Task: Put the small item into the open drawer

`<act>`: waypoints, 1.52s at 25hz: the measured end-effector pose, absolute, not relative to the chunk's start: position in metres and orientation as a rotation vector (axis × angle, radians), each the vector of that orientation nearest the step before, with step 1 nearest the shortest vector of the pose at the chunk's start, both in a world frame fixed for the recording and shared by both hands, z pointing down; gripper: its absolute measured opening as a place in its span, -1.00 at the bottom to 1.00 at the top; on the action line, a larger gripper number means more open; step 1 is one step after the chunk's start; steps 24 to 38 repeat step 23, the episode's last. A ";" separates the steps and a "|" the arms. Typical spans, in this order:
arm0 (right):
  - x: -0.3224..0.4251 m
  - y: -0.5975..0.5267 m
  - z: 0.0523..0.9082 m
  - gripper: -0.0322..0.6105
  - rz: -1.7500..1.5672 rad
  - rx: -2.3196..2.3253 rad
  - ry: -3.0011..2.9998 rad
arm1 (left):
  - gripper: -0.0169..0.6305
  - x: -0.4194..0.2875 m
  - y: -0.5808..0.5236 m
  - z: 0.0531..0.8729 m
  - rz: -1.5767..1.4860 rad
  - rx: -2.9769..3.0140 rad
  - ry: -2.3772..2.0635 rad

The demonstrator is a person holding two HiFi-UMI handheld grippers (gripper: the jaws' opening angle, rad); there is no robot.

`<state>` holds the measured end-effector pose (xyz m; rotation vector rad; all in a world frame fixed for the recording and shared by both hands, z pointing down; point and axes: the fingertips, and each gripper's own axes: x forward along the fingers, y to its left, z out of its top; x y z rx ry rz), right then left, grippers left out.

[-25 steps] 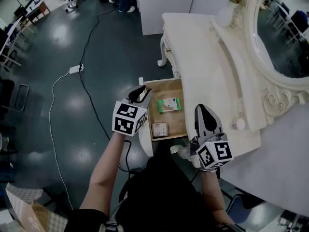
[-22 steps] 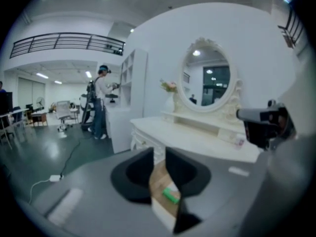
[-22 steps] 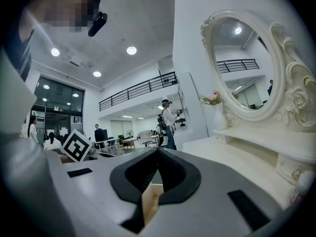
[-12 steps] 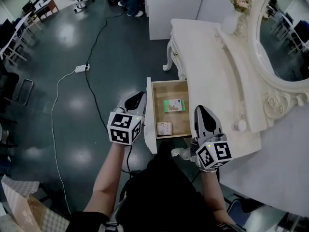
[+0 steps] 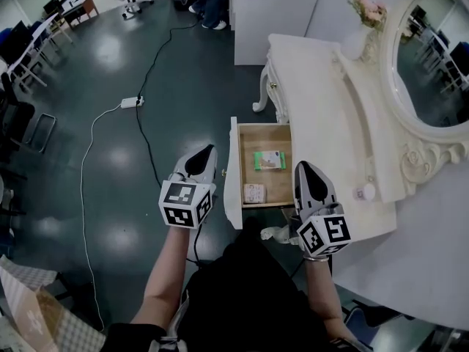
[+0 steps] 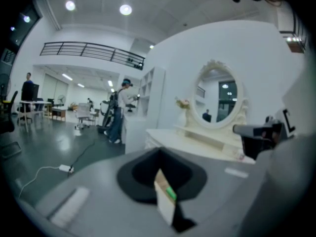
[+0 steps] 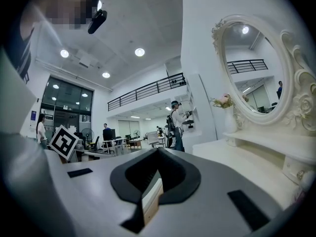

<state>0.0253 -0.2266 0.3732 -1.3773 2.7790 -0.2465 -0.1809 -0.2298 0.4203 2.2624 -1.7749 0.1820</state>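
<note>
The wooden drawer of the white dressing table stands pulled out. A green-and-white packet lies in its middle and a small brownish item lies near its close end. My left gripper hangs over the dark floor just left of the drawer's white front. Its jaws have just been closing; they are now shut with nothing between them. My right gripper hovers at the drawer's near right corner, by the table edge. It is shut and empty.
The dressing table carries an oval mirror, a vase of flowers and a small round object. A cable with a power strip runs over the floor to the left. A white cabinet stands behind.
The left gripper has drawn back to the left, off the drawer's front edge and out over the floor, and its slightly parted jaws have come together. The right gripper has hardly shifted.
</note>
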 end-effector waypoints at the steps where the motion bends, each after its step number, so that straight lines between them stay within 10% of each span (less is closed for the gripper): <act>1: 0.024 -0.225 0.373 -0.89 -0.243 -1.374 2.780 | -0.92 -0.182 -0.227 0.420 0.179 2.259 -1.780; 38: 0.021 -0.188 0.367 -0.89 -0.191 -1.381 2.780 | -0.92 -0.180 -0.178 0.405 0.123 2.288 -1.788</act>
